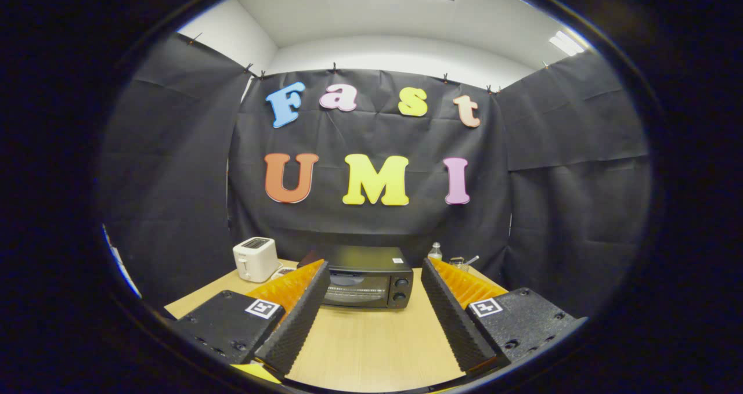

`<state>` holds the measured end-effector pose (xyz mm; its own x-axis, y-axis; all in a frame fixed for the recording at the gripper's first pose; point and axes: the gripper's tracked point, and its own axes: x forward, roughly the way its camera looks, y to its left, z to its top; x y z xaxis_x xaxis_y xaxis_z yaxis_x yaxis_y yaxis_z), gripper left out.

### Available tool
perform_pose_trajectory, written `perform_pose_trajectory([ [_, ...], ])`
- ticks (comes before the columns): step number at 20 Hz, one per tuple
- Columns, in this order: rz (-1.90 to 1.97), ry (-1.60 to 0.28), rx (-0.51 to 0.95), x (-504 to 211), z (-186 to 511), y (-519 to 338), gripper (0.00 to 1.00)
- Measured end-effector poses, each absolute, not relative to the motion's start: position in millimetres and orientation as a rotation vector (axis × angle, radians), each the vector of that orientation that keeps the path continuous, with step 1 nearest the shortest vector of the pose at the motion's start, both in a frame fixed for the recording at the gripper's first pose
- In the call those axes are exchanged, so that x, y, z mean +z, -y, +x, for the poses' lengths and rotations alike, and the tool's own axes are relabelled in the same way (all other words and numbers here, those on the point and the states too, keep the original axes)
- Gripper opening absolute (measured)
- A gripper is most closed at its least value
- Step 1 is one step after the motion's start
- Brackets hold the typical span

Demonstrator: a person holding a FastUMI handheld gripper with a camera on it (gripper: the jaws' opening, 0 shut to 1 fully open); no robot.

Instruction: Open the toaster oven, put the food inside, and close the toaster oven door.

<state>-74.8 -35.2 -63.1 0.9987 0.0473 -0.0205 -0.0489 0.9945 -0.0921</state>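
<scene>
Spread wide, the gripper (374, 292) holds nothing, its two ridged black fingers (299, 315) hovering over the bare wooden table (371, 342). Beyond the fingertips, at the far side of the table, stands the black toaster oven (365, 278) with its door shut and two knobs on its right. Left of it sits a white toaster (255, 259); far right, a small bottle (435, 250) and a glass jar (458, 262).

Your gripper (374, 278) hangs over the table (371, 342) with its fingers spread wide, nothing between them. Beyond the fingertips, at the table's far side, sits the toaster oven (367, 278), door closed. To its left stands a toaster (254, 259); to its right, a bottle (435, 251) and a glass (458, 261).
</scene>
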Motion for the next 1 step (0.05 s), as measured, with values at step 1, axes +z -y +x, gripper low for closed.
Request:
perform_pose_trajectory([
  [1,-0.083,-0.012,0.047,-61.0,-76.0,36.0,1.00],
])
